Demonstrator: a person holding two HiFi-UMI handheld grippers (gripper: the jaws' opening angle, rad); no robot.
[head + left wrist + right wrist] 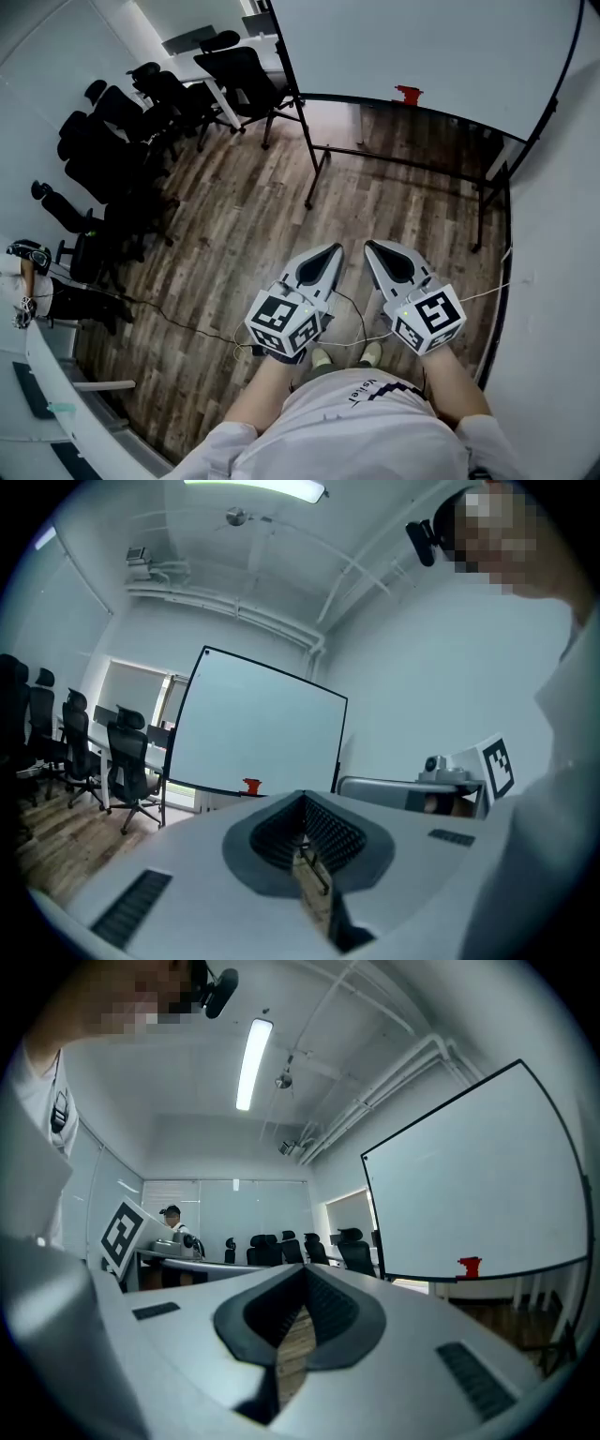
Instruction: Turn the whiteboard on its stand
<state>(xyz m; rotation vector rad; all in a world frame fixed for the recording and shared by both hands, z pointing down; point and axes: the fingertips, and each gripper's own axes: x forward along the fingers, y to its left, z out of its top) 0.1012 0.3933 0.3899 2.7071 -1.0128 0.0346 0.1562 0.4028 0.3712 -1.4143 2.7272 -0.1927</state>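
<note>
Whiteboard (422, 47) well ahead of fingers
Left gripper (333, 251), right gripper (375, 246) both pinched empty; right nearer the crosswise board.

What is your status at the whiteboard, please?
Left gripper and right gripper shut, empty. Whiteboard ahead, untouched. Office chairs off to the left, not in the way.
</note>
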